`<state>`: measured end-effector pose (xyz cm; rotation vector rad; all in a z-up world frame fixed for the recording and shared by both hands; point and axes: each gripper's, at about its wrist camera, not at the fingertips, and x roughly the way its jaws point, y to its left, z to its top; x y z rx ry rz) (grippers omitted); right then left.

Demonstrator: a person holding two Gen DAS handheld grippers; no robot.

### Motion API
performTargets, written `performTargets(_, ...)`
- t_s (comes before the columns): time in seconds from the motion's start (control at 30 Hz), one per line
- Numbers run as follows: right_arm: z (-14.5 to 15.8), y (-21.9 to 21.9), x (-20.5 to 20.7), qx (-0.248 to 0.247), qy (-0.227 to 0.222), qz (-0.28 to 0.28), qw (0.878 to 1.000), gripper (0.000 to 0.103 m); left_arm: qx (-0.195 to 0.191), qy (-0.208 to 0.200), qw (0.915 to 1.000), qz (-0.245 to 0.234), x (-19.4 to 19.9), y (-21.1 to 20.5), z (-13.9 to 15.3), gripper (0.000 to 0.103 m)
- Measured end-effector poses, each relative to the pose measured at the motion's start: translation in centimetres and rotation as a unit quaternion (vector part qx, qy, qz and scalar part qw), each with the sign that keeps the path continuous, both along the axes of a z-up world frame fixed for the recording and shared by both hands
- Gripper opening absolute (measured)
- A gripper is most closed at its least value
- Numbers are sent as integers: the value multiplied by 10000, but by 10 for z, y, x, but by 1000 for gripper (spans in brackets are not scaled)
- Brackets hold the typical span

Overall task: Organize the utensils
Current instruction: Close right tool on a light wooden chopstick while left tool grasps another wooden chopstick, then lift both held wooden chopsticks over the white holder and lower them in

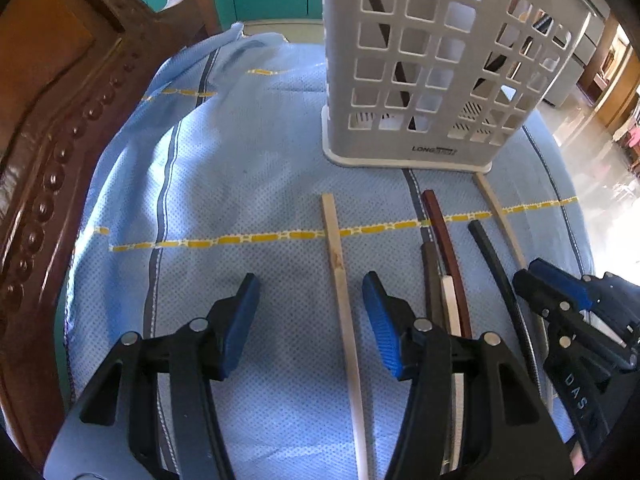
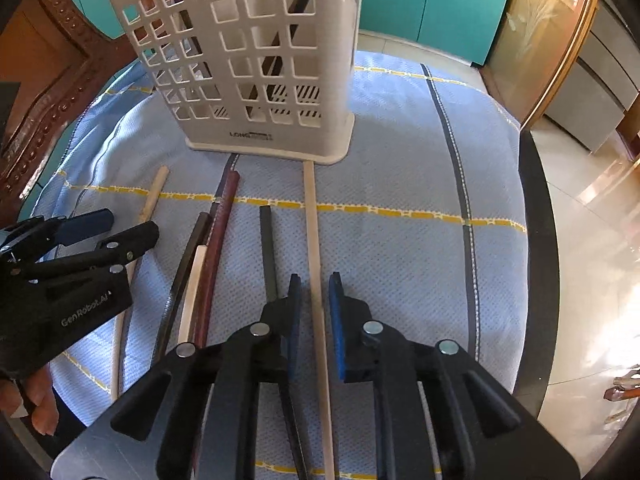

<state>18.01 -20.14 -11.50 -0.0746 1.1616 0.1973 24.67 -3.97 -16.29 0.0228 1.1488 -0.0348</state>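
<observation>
Several chopsticks lie side by side on a blue cloth in front of a white slotted utensil basket, which holds a few dark sticks. My left gripper is open, its fingers either side of a pale wooden chopstick. My right gripper is open but narrow, straddling another pale wooden chopstick without touching it. Between them lie a maroon chopstick, a black chopstick, a dark brown one and a white one. The basket stands upright.
A carved brown wooden chair back rises at the left edge of the cloth. The table's dark rim curves along the right, with tiled floor beyond. Teal cabinets stand behind.
</observation>
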Motion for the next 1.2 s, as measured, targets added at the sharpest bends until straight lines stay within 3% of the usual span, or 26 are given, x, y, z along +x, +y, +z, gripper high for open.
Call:
performTargets(0.03,0,0,0,24,7,4,10000,7,-57,16,10000,28,0,1,1,52)
performTargets(0.1,-1,-1,-2,155,24,14,9999,6,-73,-27,10000,-19,-3,1,3,35)
performTargets(0.17,1,-5,-4,260,27,6,9997,6,-194,-35,9998,-73,-6,2,6,9)
performTargets(0.27,15,-11,-13,300,-223,0,9993,6,-346,-98,9993,-40,-15,7,13,8)
performTargets(0.4,60,-23,-37,611,-834,144,9945,6,-512,-505,9974,-63,-31,15,42,7)
performTargets(0.63,139,-50,-77,1096,-1811,298,9769,6,-822,-1455,9851,-396,-84,21,124,7)
performTargets(0.83,209,-52,-77,1596,-2458,296,9556,6,-997,-2467,9609,-771,-109,20,217,7)
performTargets(0.93,245,-55,-61,1906,-2941,43,9366,6,-1149,-3080,9416,-730,-110,23,263,7)
performTargets(0.97,254,-57,-54,1988,-3100,-83,9297,6,-1256,-3356,9314,-634,-105,26,280,7)
performTargets(1.1,262,-62,-22,2307,-3557,-626,9035,6,-1496,-3925,9073,-201,-77,37,303,7)
performTargets(1.17,251,-62,-9,2270,-3691,-812,8976,6,-1537,-3968,9049,-42,-61,42,298,7)
performTargets(1.2,243,-61,-2,2113,-3681,-907,9009,6,-1547,-3917,9070,48,-52,44,292,7)
